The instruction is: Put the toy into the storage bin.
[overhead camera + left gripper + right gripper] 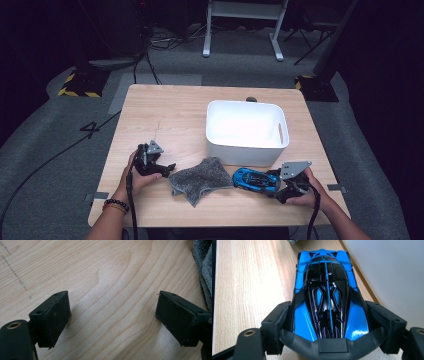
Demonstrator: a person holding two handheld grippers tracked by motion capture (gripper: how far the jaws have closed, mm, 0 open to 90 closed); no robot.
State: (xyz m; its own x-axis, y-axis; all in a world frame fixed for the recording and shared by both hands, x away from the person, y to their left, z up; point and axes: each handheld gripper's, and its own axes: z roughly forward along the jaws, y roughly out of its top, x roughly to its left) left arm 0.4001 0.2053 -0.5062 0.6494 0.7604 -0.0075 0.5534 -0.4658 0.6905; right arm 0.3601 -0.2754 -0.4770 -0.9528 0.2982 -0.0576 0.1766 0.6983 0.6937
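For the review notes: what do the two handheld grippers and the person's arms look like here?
Both the left gripper and the right gripper are black, each topped by a grey three-cornered plate and trailing a black cable. Their jaws end in blocky black pads with small screw holes. The forearms are bare, no sleeves; the left wrist wears a dark beaded bracelet with an orange-red band.

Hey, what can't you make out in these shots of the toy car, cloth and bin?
- Toy car: right gripper view, wheels hidden under its body.
- White bin: high view, floor washed out by glare.
- Grey cloth: left gripper view, cut off by the right edge.
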